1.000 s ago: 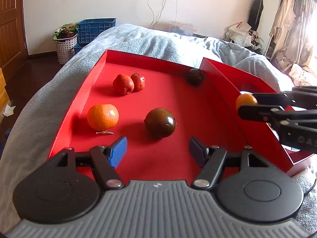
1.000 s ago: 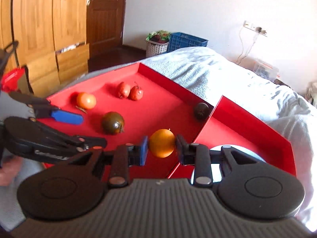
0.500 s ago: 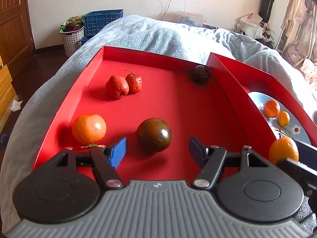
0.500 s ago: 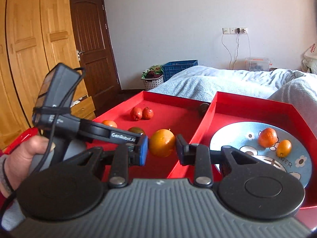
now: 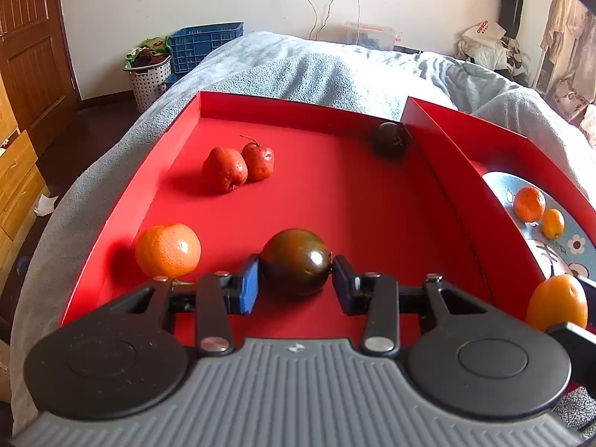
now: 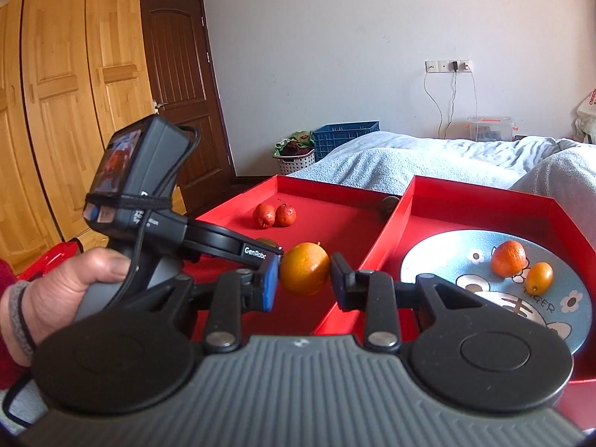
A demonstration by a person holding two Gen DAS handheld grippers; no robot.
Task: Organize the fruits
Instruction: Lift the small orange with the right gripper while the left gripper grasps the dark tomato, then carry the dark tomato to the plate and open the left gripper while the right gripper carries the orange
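Observation:
My left gripper (image 5: pixel 294 283) has its jaws on both sides of a dark green-brown tomato (image 5: pixel 296 260) that rests on the floor of the left red tray (image 5: pixel 335 201); the pads look about touching it. An orange (image 5: pixel 167 250) lies left of it, two red fruits (image 5: pixel 238 165) farther back, a dark fruit (image 5: pixel 389 138) in the far right corner. My right gripper (image 6: pixel 303 279) is shut on an orange fruit (image 6: pixel 304 269), held above the divide between the trays. The blue plate (image 6: pixel 439 260) in the right tray holds a tangerine (image 6: pixel 508 259) and a kumquat (image 6: pixel 539 277).
Both red trays sit on a bed with a grey blanket (image 5: pixel 298 70). A laundry basket (image 5: pixel 147 74) and a blue crate (image 5: pixel 205 46) stand by the far wall. Wooden wardrobes (image 6: pixel 67 93) and a dark door (image 6: pixel 178 74) are at the left.
My left gripper moved forward and narrowed around the dark tomato. My right gripper carried the orange fruit from over the left tray toward the right tray with the plate.

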